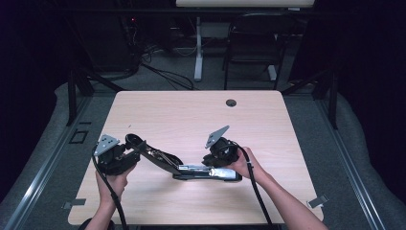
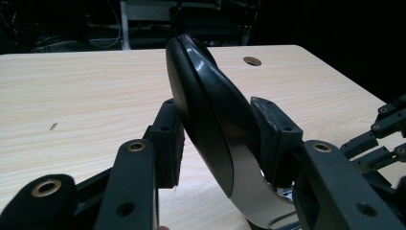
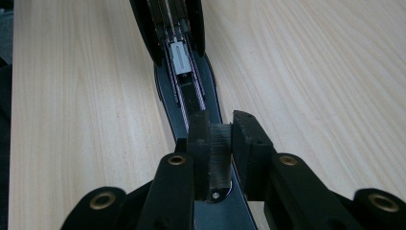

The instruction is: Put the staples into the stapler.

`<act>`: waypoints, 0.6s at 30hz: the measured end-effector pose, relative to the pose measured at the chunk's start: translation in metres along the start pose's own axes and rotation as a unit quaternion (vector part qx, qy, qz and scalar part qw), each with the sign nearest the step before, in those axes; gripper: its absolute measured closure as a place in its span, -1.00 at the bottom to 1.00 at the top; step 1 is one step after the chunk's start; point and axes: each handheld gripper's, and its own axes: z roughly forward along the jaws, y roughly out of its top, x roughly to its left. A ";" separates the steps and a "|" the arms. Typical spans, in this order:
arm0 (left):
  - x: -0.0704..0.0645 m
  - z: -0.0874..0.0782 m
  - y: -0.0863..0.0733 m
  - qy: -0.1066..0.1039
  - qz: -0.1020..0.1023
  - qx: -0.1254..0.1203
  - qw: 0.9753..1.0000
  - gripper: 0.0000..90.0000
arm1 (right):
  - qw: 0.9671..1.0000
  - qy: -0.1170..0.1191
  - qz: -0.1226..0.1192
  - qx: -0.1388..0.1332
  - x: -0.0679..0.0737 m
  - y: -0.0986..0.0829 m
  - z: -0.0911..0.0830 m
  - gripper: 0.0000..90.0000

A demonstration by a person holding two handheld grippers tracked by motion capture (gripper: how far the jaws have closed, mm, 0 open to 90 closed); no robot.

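Left hand [image 1: 111,182]: comes in from the near edge of the table [image 1: 158,108] in the high view, holding the left gripper [image 1: 128,152] low over the near-left part of the tabletop.
Left gripper: its jaws are closed onto the raised black top arm [image 2: 210,120] of the stapler [image 1: 184,167]; in the left gripper view one pad [image 2: 168,143] sits on one side of the arm and the other pad presses the other side, with no gap showing.
Top arm: swung up and open, slanting from the hinge end near table centre up toward the left gripper; its glossy rounded tip stands above the jaws in the left gripper view.
Right hand [image 1: 244,165]: enters from the near right, holding the right gripper [image 1: 216,165] just right of the stapler.
Right gripper: jaws narrow, closed on the stapler's base end; in the right gripper view the pads [image 3: 198,143] sit either side of a dark block on the base, touching it.
Stapler base [image 1: 208,173]: lies flat on the wood, near the table's front middle, between the two hands.
Staple channel [image 3: 184,72]: exposed, running away from the right gripper's jaws, with a pale metal pusher piece in it.
Far table: a round cable hole [image 1: 231,102] lies near the far edge, well apart from the stapler.
Beyond: a dark chair [image 1: 253,43] and a white table leg [image 1: 198,48] stand on the floor.
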 end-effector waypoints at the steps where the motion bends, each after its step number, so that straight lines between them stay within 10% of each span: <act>1: 0.000 0.000 0.000 -0.001 0.000 -0.001 1.000 0.28 | 1.000 -0.001 -0.002 0.002 0.000 0.000 0.001 0.74; 18: 0.000 0.000 0.000 0.000 0.003 0.000 1.000 0.27 | 1.000 0.004 -0.018 0.008 0.003 0.001 0.008 0.74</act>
